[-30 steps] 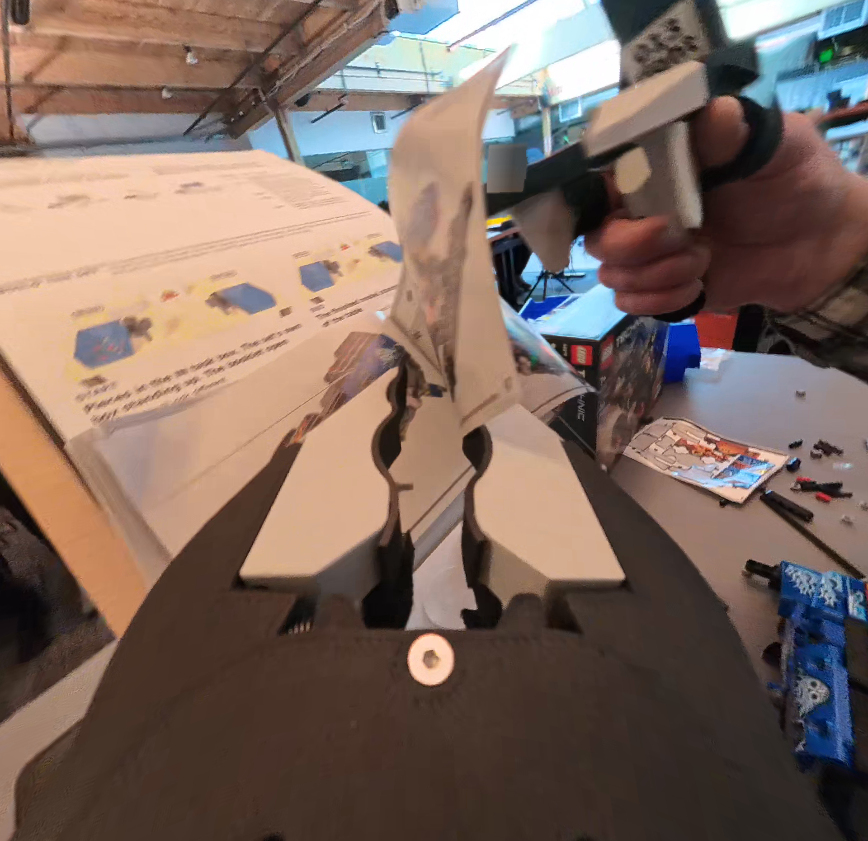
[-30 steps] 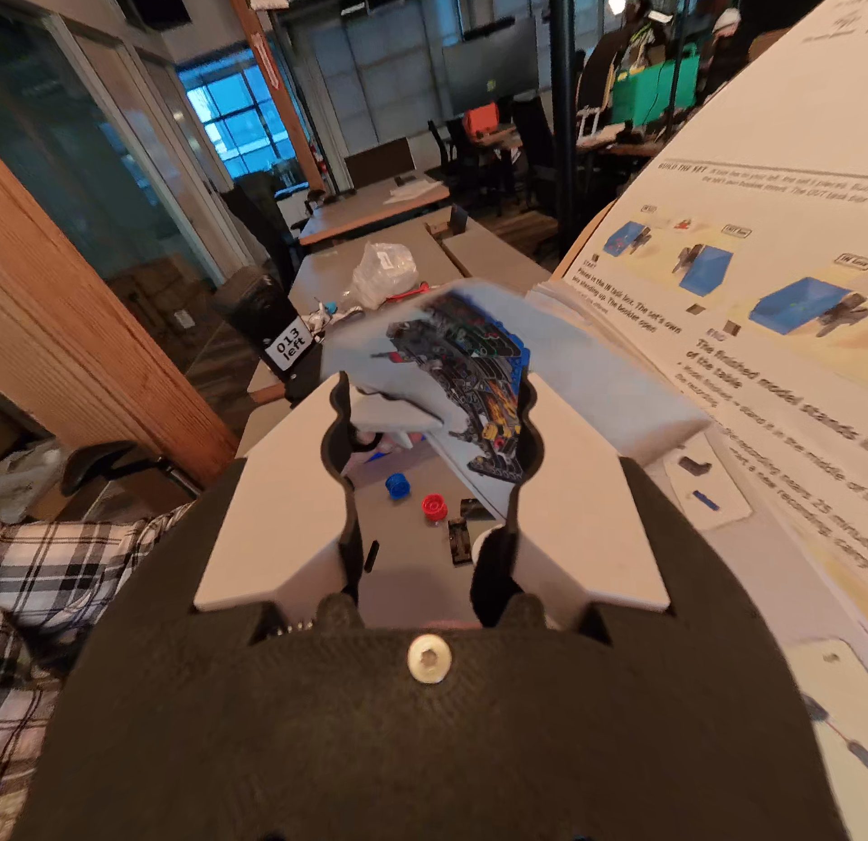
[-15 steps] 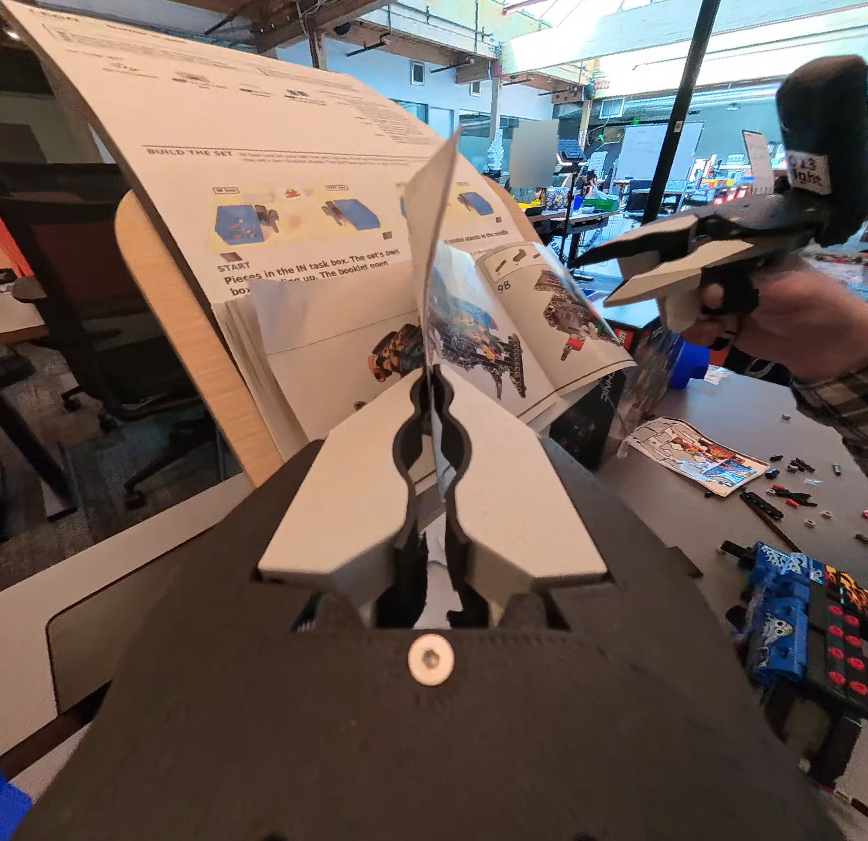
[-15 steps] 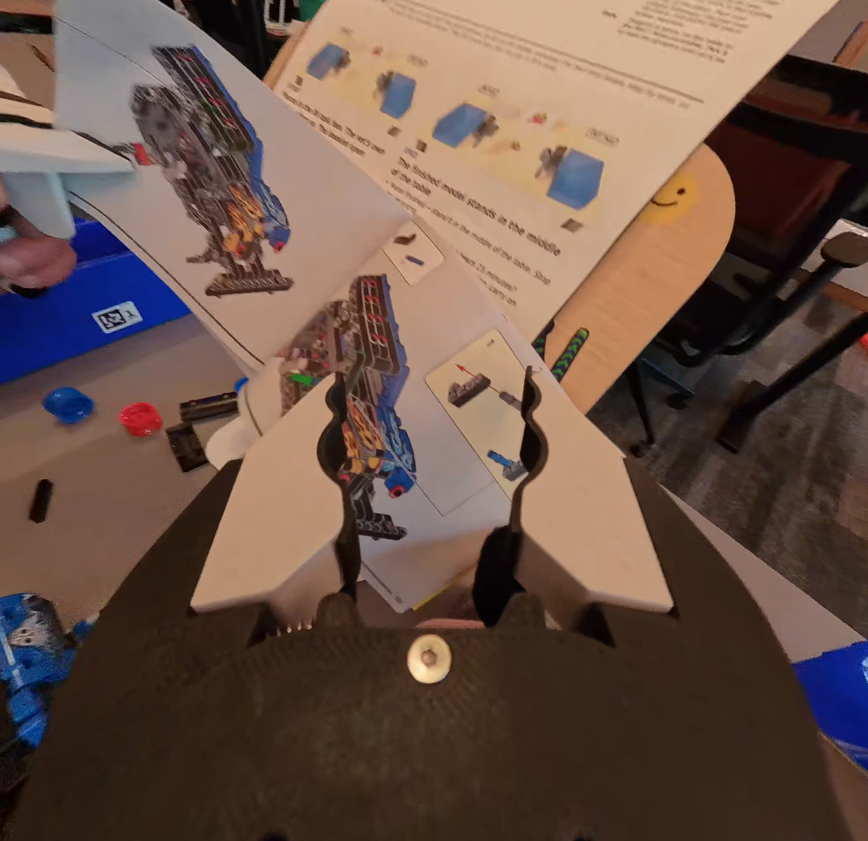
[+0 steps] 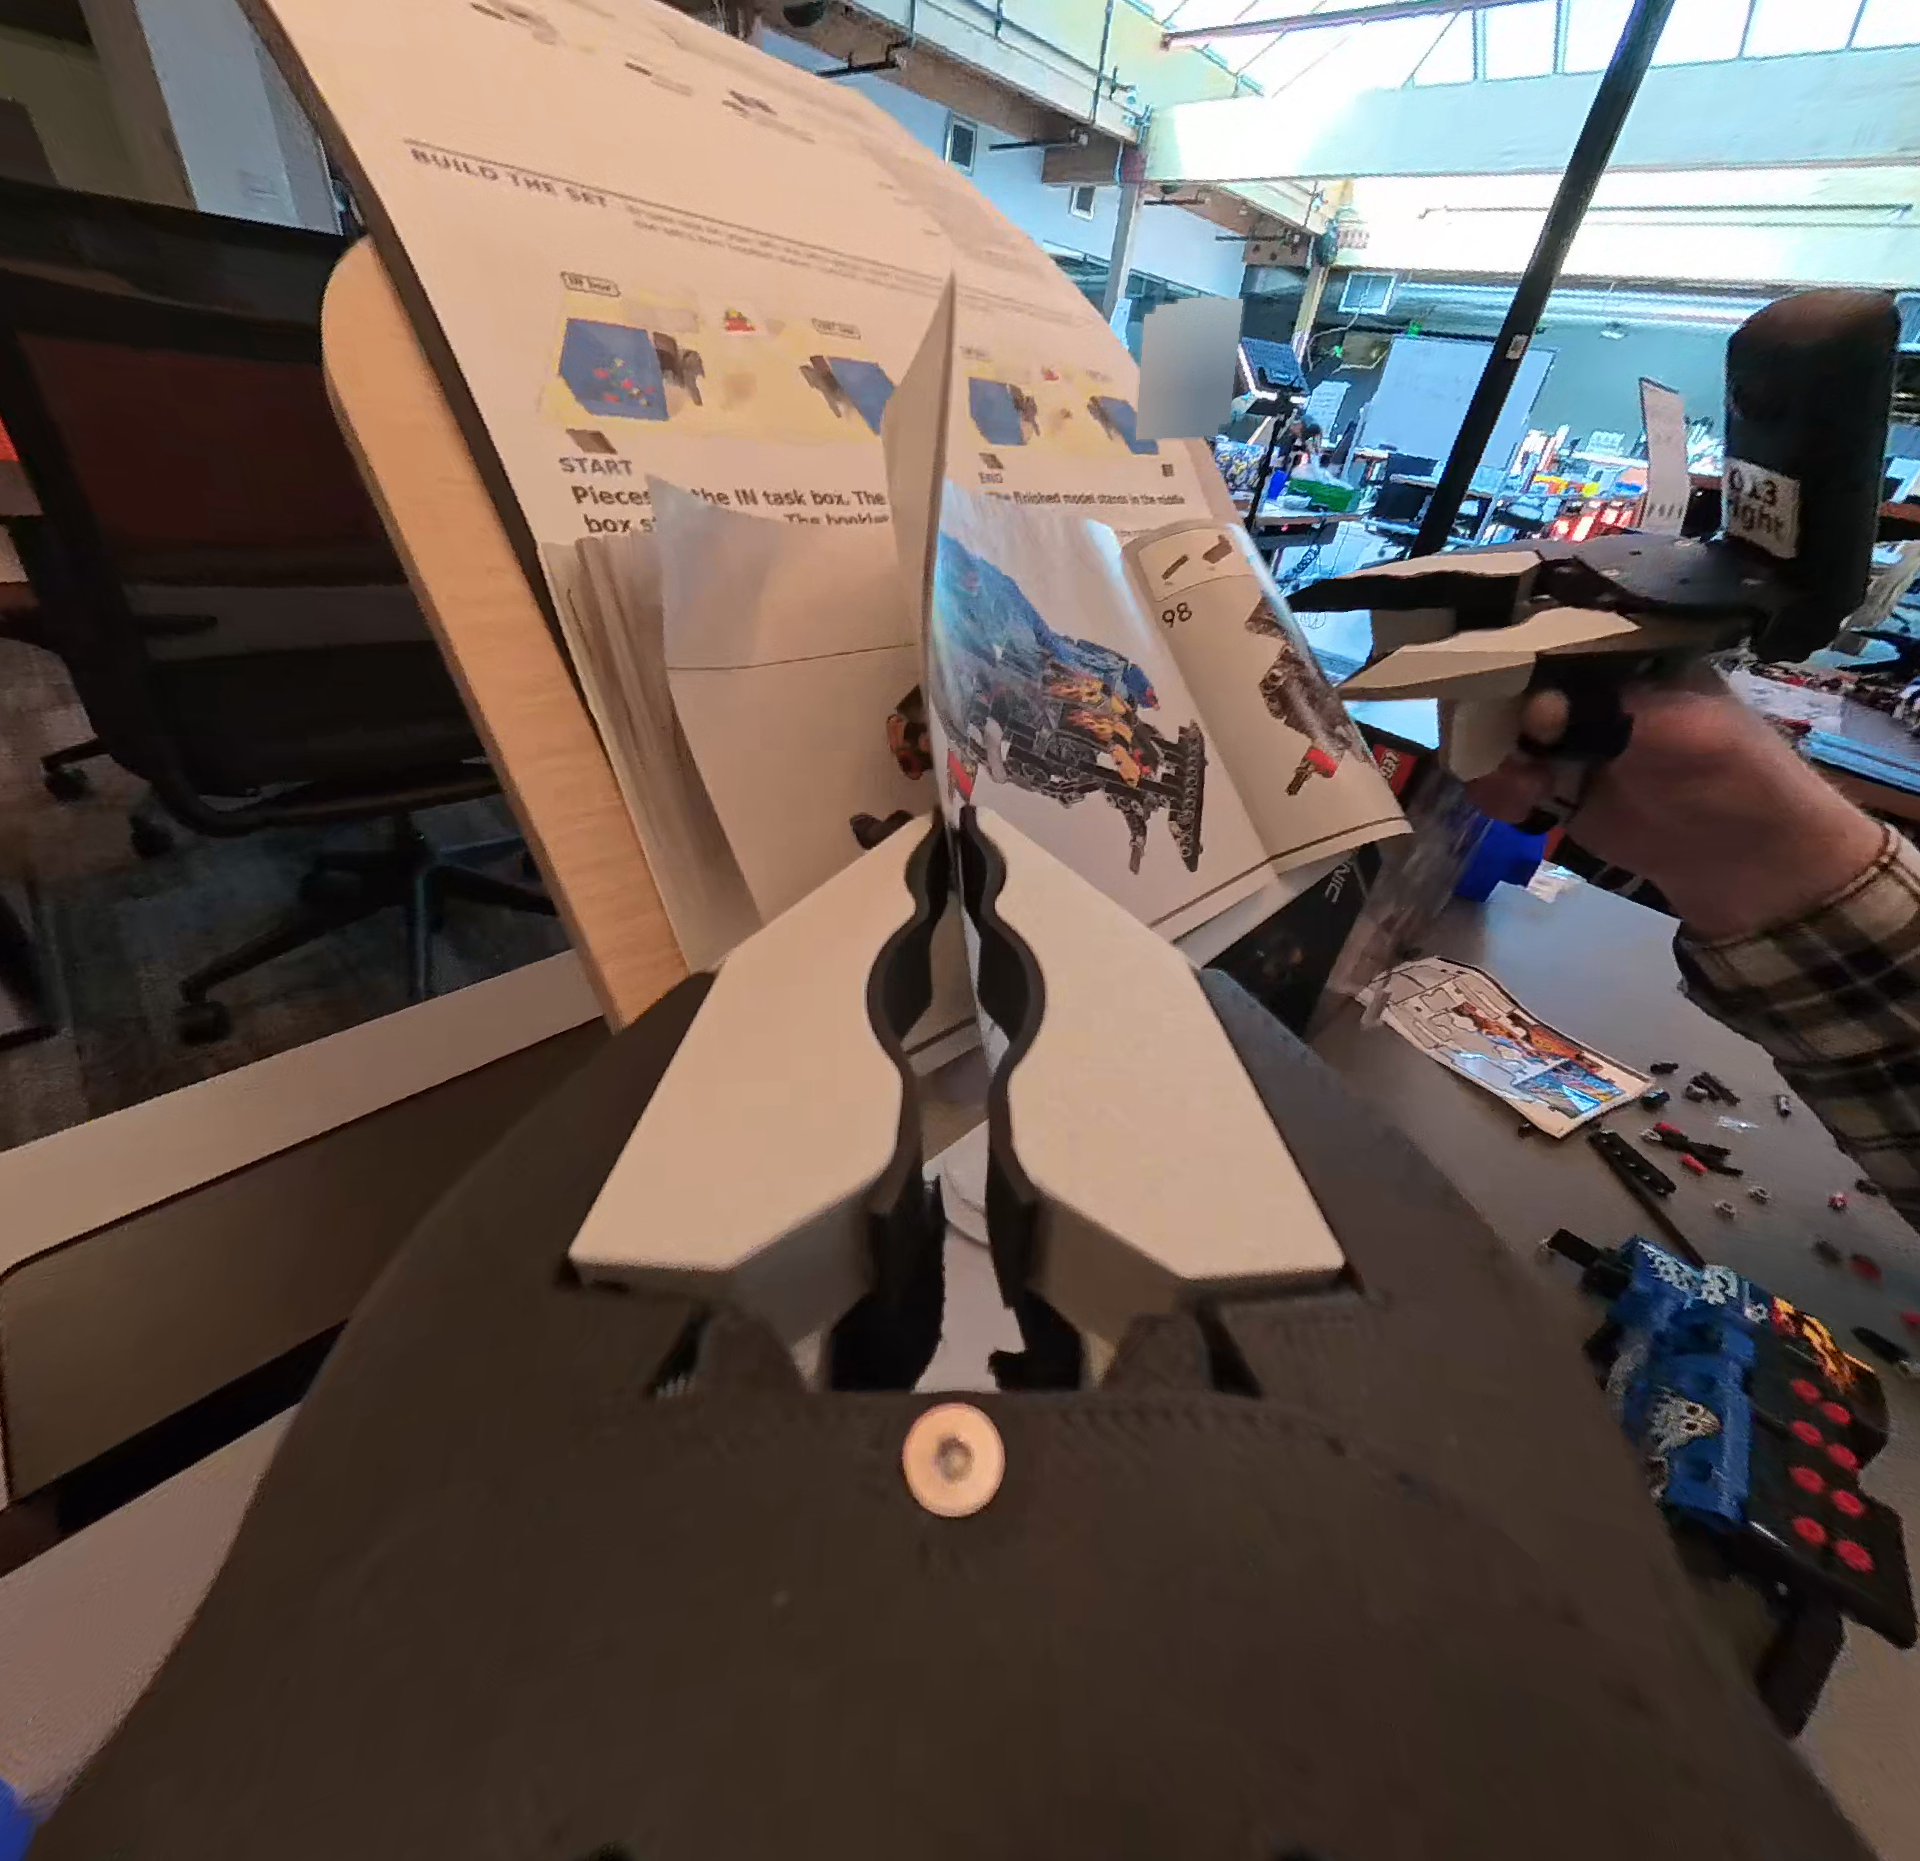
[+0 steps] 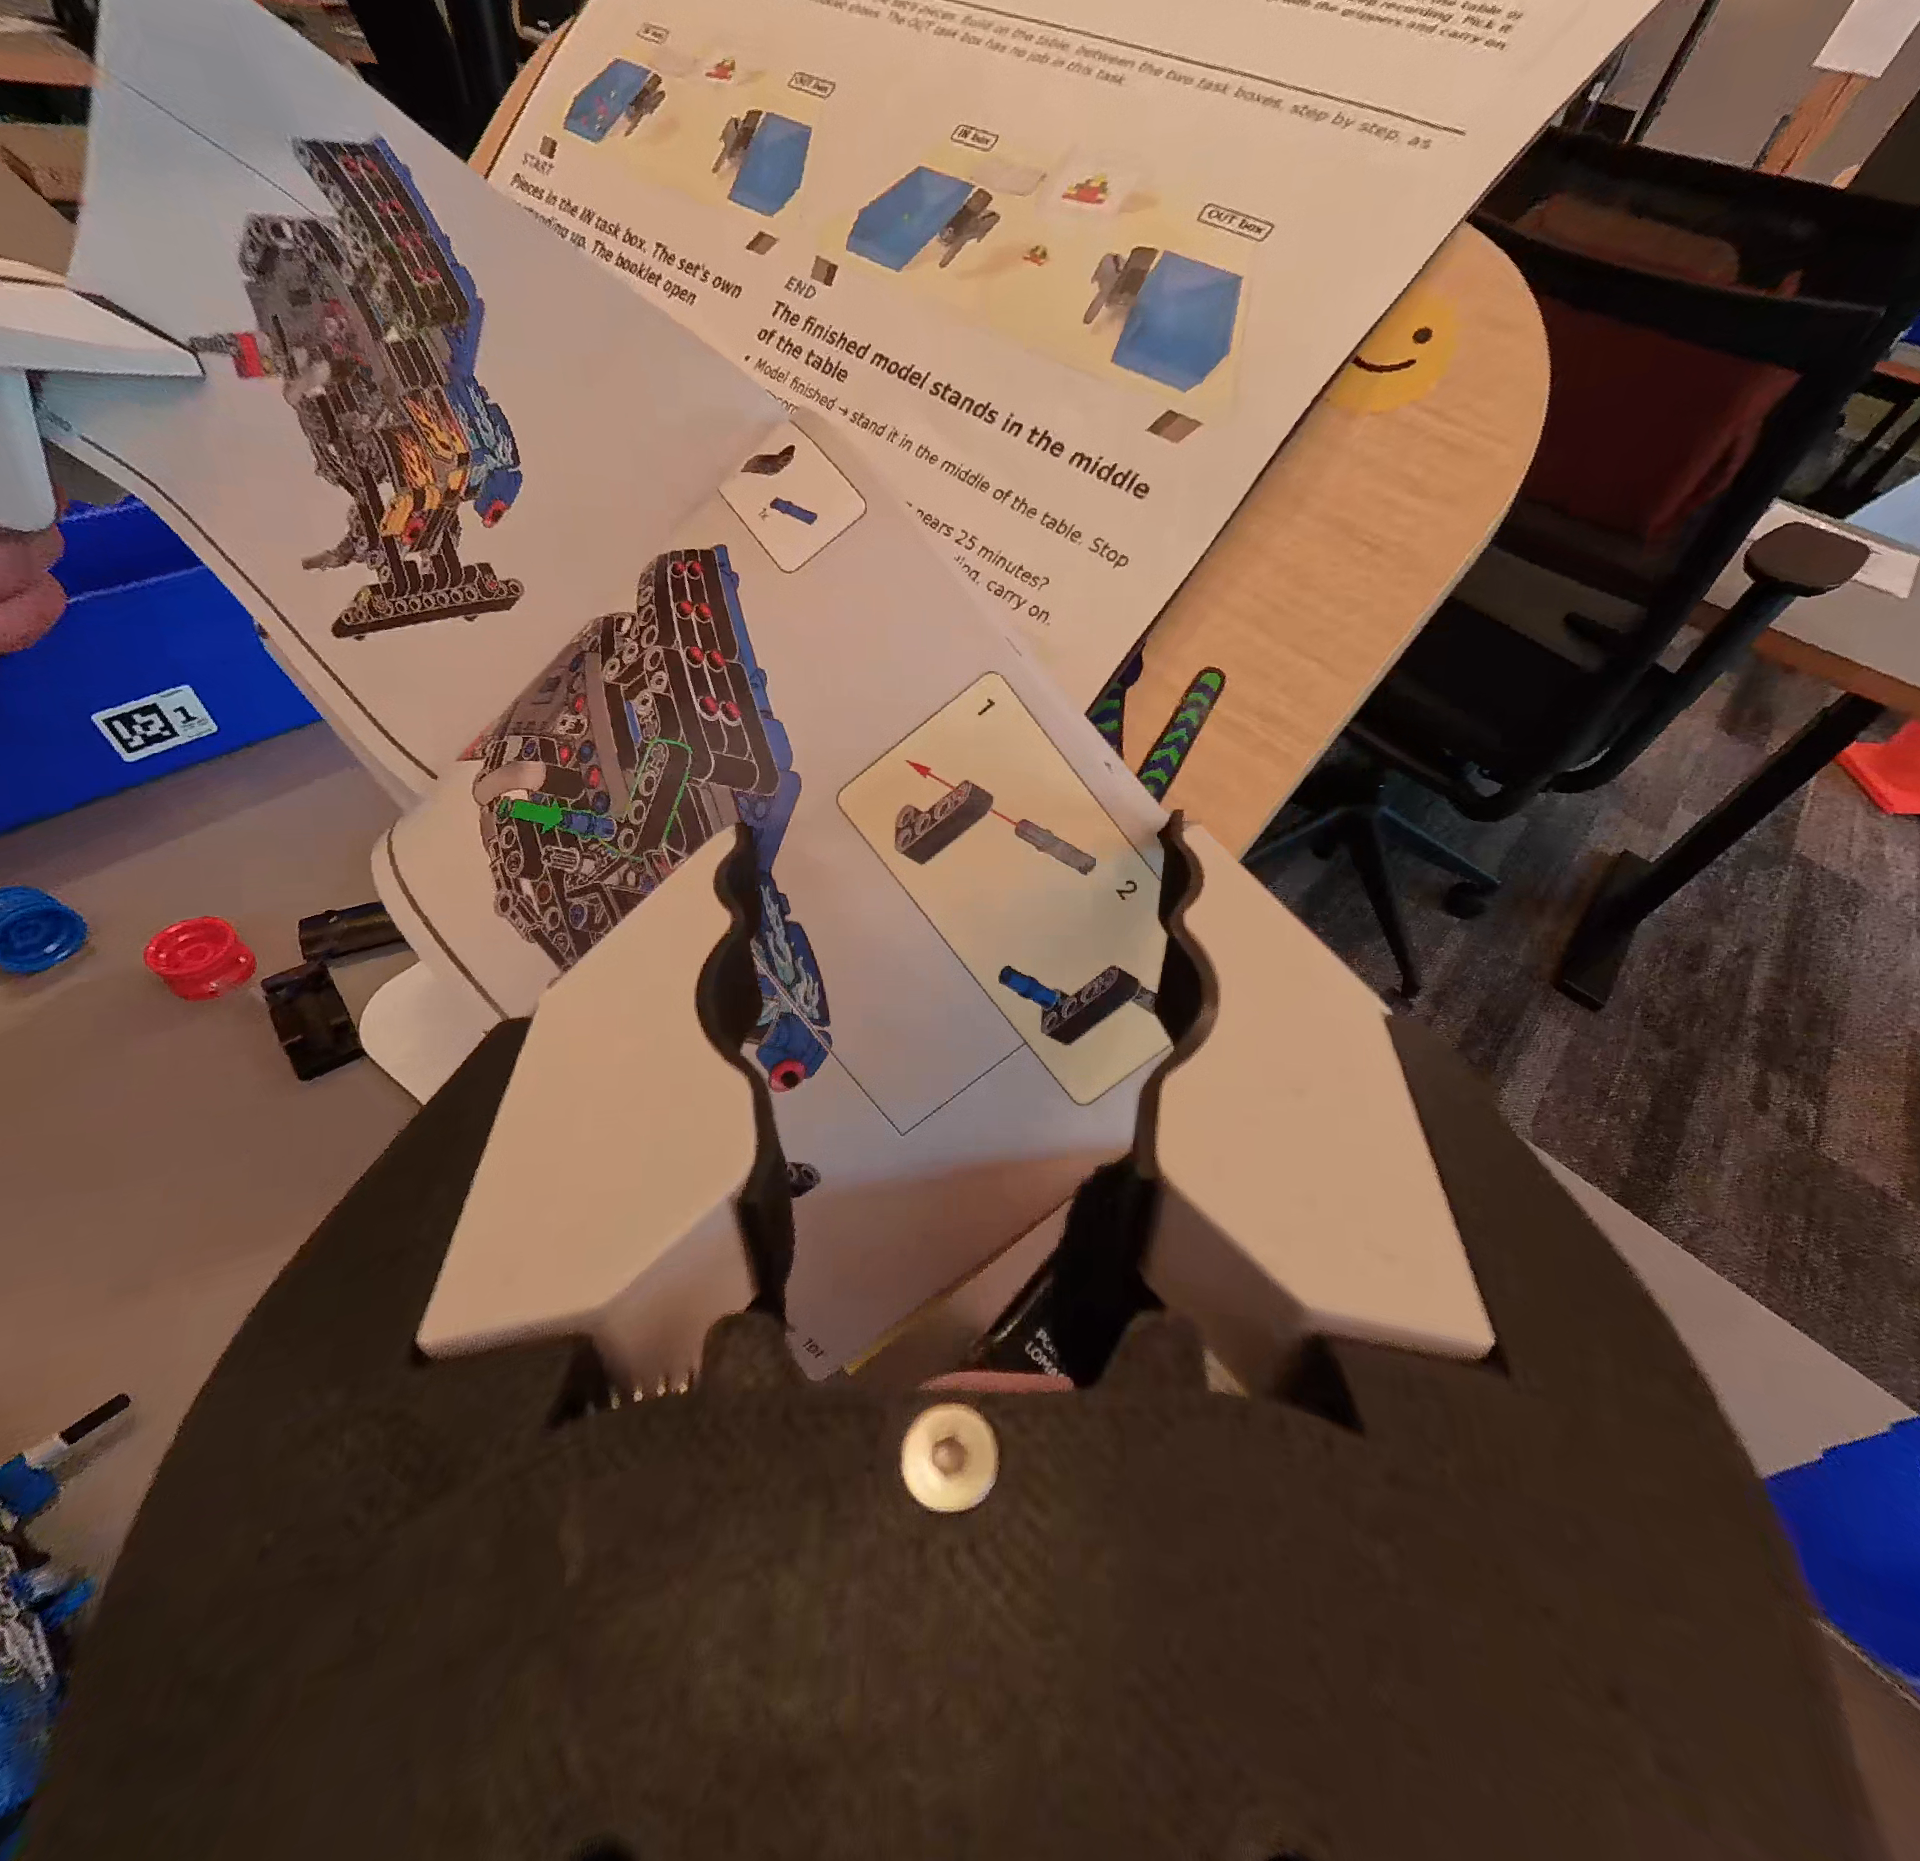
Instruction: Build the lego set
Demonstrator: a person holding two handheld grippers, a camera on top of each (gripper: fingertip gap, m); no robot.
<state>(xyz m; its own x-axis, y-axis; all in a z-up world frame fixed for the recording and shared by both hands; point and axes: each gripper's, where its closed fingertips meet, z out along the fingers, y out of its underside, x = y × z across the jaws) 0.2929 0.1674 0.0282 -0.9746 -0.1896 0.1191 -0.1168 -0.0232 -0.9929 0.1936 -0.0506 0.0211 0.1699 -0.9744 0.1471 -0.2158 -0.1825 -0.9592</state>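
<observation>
1. The left gripper [image 5: 954, 824] was clenched on a single page [image 5: 925, 523] of the instruction booklet [image 5: 1081, 710]; its grey fingers [image 5: 790, 1063] met at the tips with the sheet pinched between them, and the page stood on edge straight ahead of the jaws.
2. The rest of the booklet lay open just beyond those fingertips, leaning against a large printed sheet [image 5: 675, 253] on a wooden board [image 5: 447, 585].
3. To the right of the left gripper, and well apart from it, the right gripper [image 5: 1340, 637] was held in a hand [image 5: 1683, 772] with a plaid sleeve, its tips near the booklet's right edge.
4. Seen from its own camera, the right gripper [image 6: 956, 845] was released, the jaws spread wide with nothing between them, hovering in front of the open booklet [image 6: 883, 876].
5. The lifted page [image 6: 343, 357] rose ahead and to the left of the right gripper.
6. On the grey table [image 6: 156, 1188] to its left lay a red wheel [image 6: 197, 954], a blue wheel [image 6: 36, 928] and a black piece [image 6: 312, 1016], with a blue bin [image 6: 125, 689] farther off.
7. Low and to the right of the left gripper sat the partly built blue and black model [image 5: 1745, 1416]. Beyond it lay loose small parts [image 5: 1683, 1146] and a folded leaflet [image 5: 1507, 1063].
</observation>
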